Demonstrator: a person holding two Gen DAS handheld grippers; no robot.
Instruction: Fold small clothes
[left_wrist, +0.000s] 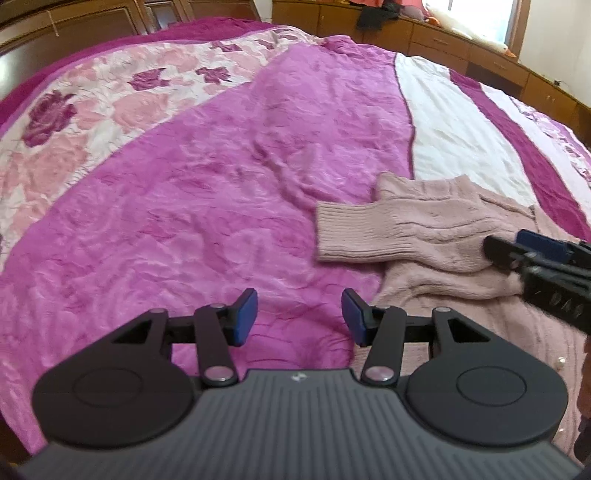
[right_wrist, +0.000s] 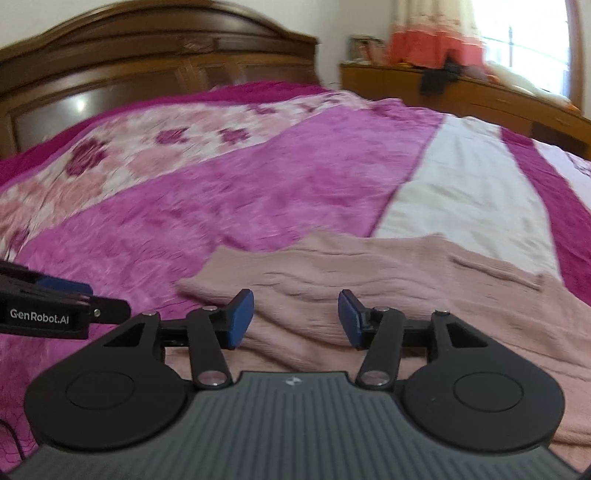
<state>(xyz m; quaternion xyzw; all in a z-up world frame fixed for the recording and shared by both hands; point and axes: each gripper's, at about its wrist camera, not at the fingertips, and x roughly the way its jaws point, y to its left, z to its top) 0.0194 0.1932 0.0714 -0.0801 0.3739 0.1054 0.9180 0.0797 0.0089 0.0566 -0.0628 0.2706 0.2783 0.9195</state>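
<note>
A small pale pink knitted sweater (left_wrist: 424, 236) lies on the bed at the right of the left wrist view, one ribbed-cuff sleeve (left_wrist: 343, 232) folded across its body toward the left. It fills the lower right of the right wrist view (right_wrist: 388, 295). My left gripper (left_wrist: 299, 317) is open and empty above the magenta bedspread, just left of the sweater's lower edge. My right gripper (right_wrist: 295, 317) is open and empty, hovering low over the sweater's body. The right gripper also shows at the right edge of the left wrist view (left_wrist: 506, 247), next to the folded sleeve.
The bed carries a magenta, white and rose-print bedspread (left_wrist: 207, 177). A dark wooden headboard (right_wrist: 147, 74) stands behind. A wooden dresser (left_wrist: 461, 48) with clothes and soft toys runs along the far right by a window. The left gripper shows at the left edge of the right wrist view (right_wrist: 55, 299).
</note>
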